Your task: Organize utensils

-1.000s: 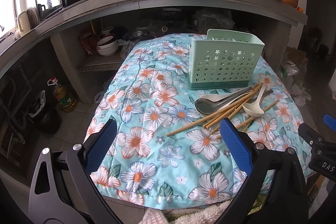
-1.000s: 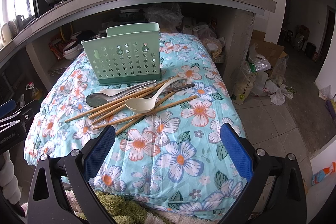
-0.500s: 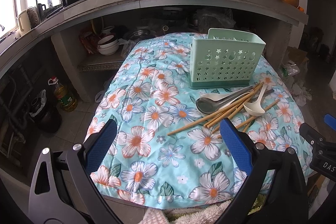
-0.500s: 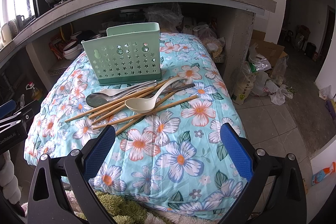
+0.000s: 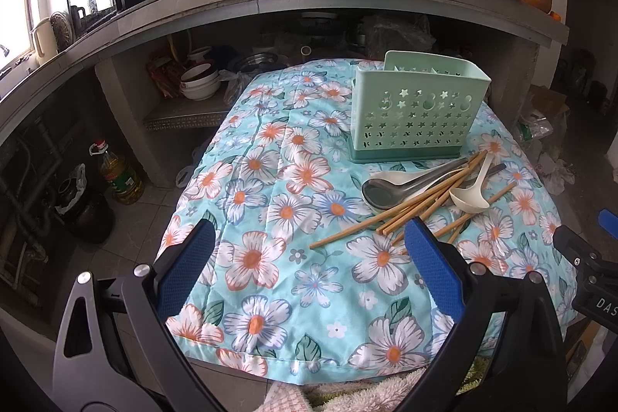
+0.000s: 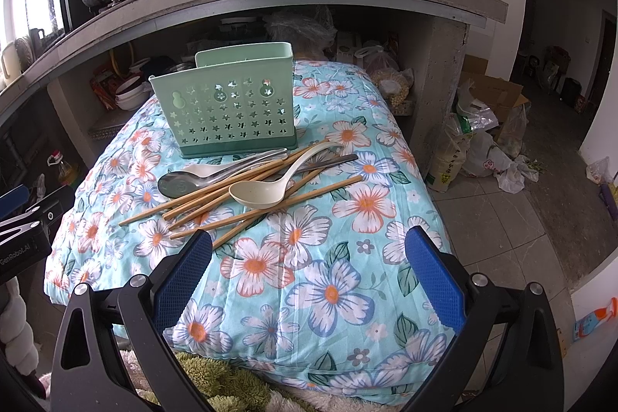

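chopsticks (image 6: 239, 197) lying diagonally, cream spoon (image 6: 266, 192) atop

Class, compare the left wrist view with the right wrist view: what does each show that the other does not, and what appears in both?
Only the left wrist view shows the open left gripper up close, with the right gripper at its right edge.

Only the right wrist view shows the cardboard box and plastic bags on the floor to the right, and the open right gripper up close.

Both show the green utensil holder standing on the floral cloth, with the chopsticks, white spoon and metal spoon piled in front of it.
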A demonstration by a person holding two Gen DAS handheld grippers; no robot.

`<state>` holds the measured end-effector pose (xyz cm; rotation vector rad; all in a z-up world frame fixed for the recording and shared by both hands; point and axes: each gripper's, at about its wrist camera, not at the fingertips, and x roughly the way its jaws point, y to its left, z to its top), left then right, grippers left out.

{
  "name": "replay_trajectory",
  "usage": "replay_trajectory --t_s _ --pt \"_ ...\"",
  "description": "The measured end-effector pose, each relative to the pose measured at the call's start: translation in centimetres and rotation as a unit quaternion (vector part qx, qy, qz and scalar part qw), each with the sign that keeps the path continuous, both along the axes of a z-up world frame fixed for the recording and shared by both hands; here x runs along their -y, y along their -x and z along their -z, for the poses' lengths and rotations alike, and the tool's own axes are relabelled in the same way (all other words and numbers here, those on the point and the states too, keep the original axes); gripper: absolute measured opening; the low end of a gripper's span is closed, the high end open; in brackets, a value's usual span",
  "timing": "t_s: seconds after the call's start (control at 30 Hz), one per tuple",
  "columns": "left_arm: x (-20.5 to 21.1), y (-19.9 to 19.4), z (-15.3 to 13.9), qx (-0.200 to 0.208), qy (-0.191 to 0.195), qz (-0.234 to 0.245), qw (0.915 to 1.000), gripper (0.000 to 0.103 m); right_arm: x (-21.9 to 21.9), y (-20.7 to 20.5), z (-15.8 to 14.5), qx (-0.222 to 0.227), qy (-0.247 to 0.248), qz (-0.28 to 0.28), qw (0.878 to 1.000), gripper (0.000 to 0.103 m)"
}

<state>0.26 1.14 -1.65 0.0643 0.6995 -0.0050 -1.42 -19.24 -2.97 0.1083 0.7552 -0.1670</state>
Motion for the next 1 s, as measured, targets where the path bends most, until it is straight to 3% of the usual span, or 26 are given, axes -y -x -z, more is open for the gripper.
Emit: replay_trajectory --t_s 0.63,0.83,1.0 --pt "-1.6 -0.1 1.2 -0.024 0.010 -0.004 0.9996 0.095 0.1 -0.4 0.6 -0.001 0.008 -0.007 1.000 0.098" --pt "-0.6 -2.7 3.0 -0.058 0.015 0.019 0.9980 0.095 0.1 -0.8 1.7 -0.008 0.023 -0.010 1.000 0.098" --pt "0.1 -4.8 3.4 -0.056 0.023 0.052 0.9968 0.095 0.5 -1.4 2.2 0.000 0.047 0.003 0.999 0.098"
